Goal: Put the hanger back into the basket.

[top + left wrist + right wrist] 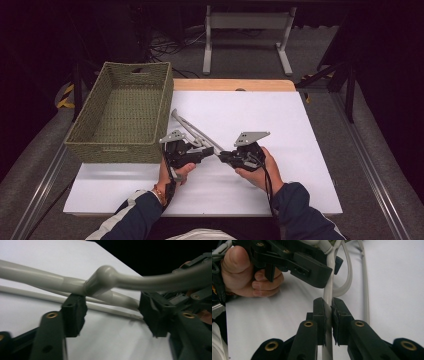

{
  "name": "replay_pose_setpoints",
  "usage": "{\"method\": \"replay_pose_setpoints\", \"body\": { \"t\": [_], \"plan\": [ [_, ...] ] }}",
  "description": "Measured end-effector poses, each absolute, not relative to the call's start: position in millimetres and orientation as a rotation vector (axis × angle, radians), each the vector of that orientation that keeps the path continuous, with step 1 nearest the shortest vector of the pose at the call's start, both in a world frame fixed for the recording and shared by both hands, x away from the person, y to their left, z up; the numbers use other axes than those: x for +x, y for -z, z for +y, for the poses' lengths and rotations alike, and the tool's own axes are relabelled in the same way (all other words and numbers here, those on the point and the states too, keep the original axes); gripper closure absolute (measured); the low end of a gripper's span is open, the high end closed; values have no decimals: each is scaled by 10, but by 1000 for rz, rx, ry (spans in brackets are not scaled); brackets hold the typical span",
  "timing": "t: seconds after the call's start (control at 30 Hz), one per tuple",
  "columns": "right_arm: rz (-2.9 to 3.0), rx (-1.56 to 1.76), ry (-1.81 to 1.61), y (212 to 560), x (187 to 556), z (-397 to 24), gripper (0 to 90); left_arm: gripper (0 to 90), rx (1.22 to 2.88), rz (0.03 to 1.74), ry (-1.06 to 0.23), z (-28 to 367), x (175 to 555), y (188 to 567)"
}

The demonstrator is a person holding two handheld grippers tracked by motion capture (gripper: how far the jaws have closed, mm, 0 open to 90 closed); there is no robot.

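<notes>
woven basket (120,117) holds nothing; r gripper (328,315) clamps grey hanger (192,131), l gripper (112,312) open round it.

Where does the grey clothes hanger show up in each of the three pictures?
High view: the grey hanger lies at table centre, between both grippers.
Left gripper view: its bar crosses the upper frame, between open jaws.
Right gripper view: its arm runs up the middle, clamped by the right gripper.
Shared landmark: the white table sheet.
</notes>
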State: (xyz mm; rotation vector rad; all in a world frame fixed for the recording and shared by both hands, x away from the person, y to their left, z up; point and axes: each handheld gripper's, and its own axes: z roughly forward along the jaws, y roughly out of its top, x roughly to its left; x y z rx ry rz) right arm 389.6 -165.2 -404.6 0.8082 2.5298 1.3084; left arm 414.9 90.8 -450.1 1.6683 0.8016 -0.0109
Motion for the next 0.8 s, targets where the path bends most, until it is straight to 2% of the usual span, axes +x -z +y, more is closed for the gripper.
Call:
{"method": "replay_pose_setpoints", "body": {
  "t": [0.1,0.2,0.3,0.4,0.63,0.8],
  "plan": [
    [2509,838,-1371,4031,3907,-1718,823,550,1665,784,-25,915,4125,4462],
    [2493,828,-1385,4030,3871,-1739,820,548,1637,768,2,890,4132,4453],
    [2488,812,-1381,4043,3852,-1728,816,493,1647,759,44,818,4137,4463],
    [2470,806,-1386,4051,3842,-1715,815,489,1629,752,64,792,4133,4467],
    [2431,743,-1445,4000,3804,-1711,802,601,1533,738,109,856,4138,4375],
    [2407,679,-1420,3981,3745,-1624,795,642,1504,741,135,873,4140,4369]
  ]
}}
